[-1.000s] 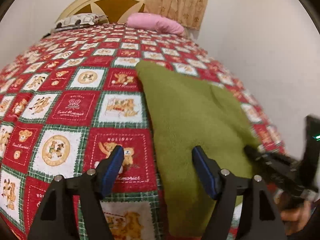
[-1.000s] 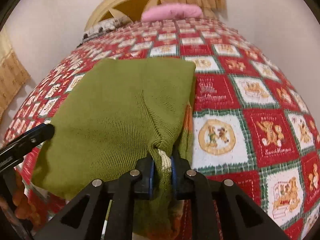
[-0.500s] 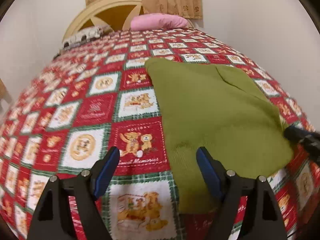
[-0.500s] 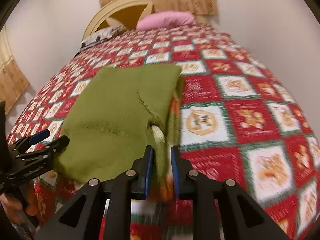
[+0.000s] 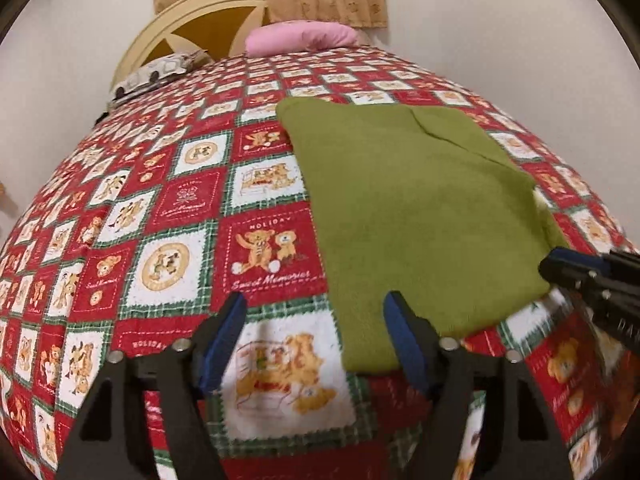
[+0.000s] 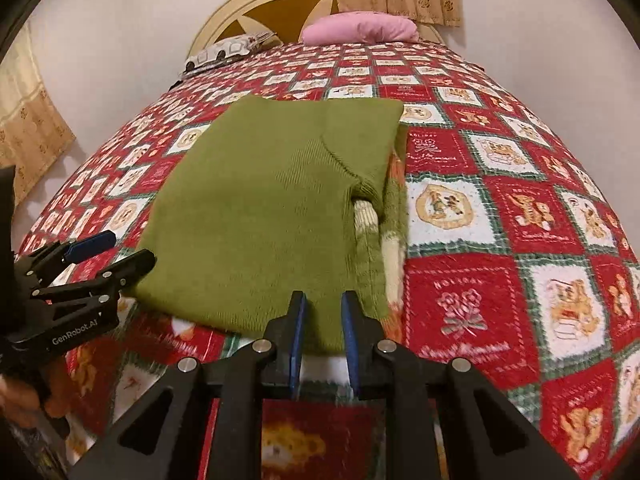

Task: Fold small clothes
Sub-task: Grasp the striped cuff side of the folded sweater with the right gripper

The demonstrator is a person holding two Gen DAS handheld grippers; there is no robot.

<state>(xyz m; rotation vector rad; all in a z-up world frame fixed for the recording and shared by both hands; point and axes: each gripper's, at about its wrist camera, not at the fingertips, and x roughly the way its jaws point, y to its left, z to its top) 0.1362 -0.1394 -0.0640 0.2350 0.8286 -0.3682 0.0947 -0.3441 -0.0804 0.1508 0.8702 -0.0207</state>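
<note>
A green knit sweater [image 5: 420, 208] lies folded flat on the red patchwork bedspread [image 5: 160, 220], with a sleeve fold along its right side [image 6: 360, 148]. My left gripper [image 5: 315, 304] hovers wide open over the sweater's near left corner. Its jaws are closing slightly and the pads press on nothing. It also shows in the right wrist view as the left gripper [image 6: 128, 246], beside the sweater's left edge. My right gripper [image 6: 323, 300] stands at the near edge with a narrow gap; the cloth lies flat there, unpinched. From the left wrist, the right gripper [image 5: 556, 268] is blurred.
A pink pillow [image 6: 360, 28] and a patterned pillow [image 6: 228, 50] lie at the head of the bed by a cream headboard [image 5: 200, 12]. Curtains hang behind. A white wall runs close along the right. A hand [image 6: 20, 396] holds the left gripper at the bed's near edge.
The right gripper, shut on a bunched sweater edge a second ago, has let it go and drawn back. The sweater now lies flat. The left gripper rolled and shifted, staying open.
</note>
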